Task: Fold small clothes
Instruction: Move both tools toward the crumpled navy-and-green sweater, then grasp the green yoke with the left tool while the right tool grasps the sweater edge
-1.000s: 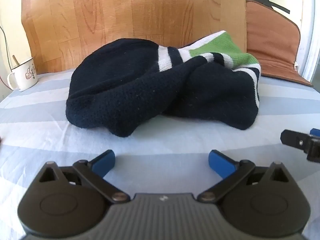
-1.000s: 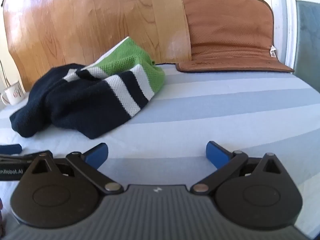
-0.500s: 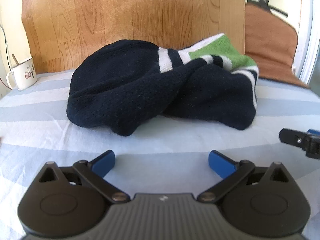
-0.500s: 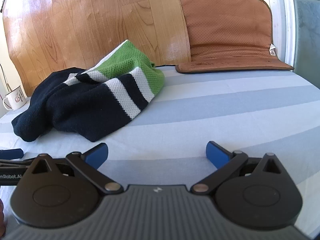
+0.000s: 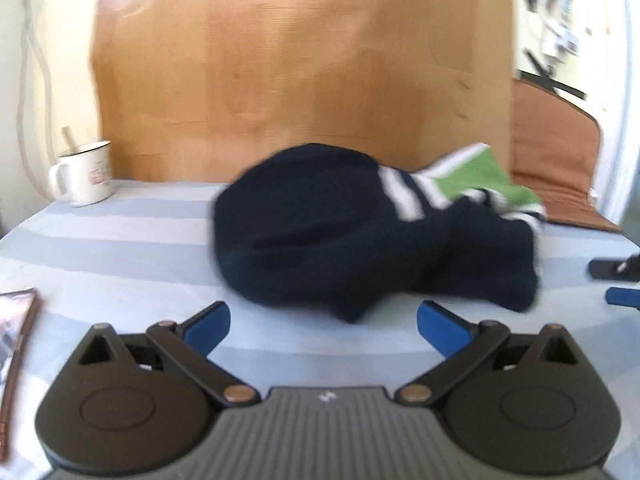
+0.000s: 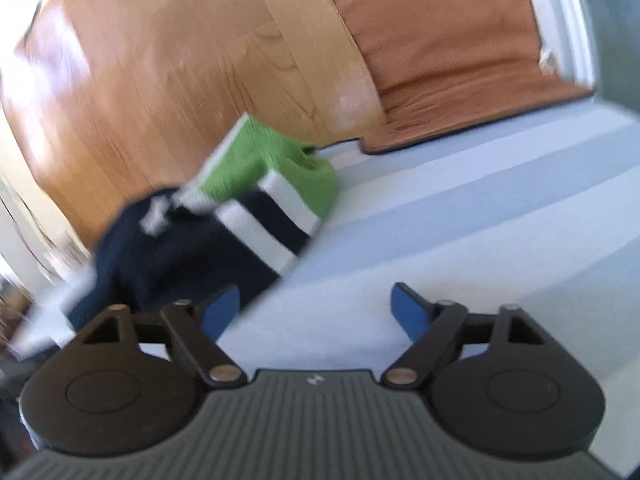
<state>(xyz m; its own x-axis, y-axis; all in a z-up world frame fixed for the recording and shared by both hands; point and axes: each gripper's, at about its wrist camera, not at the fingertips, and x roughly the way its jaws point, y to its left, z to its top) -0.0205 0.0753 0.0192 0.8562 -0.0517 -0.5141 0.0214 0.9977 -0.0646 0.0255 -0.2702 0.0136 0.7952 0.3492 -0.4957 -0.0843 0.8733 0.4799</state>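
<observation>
Approach step — sweater (image 5: 360, 240) bunched on the bed (image 5: 120, 240), untouched. Left gripper (image 5: 323, 320) jaws wide, empty; right gripper (image 6: 316, 308) jaws just narrowed, empty. Next — grab 2 edges, spread flat.

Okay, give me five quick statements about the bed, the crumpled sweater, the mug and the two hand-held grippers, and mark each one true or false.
1. The sweater lies crumpled in a heap on the striped sheet. True.
2. The left hand-held gripper is clamped on the sweater. False: its jaws are open with nothing between them, short of the cloth.
3. A white mug stands left of the sweater in the left wrist view. True.
4. The sweater is plain red. False: it is dark navy with white stripes and a green part.
5. The right hand-held gripper holds nothing; its jaws have just been closing a little but stand apart. True.
</observation>
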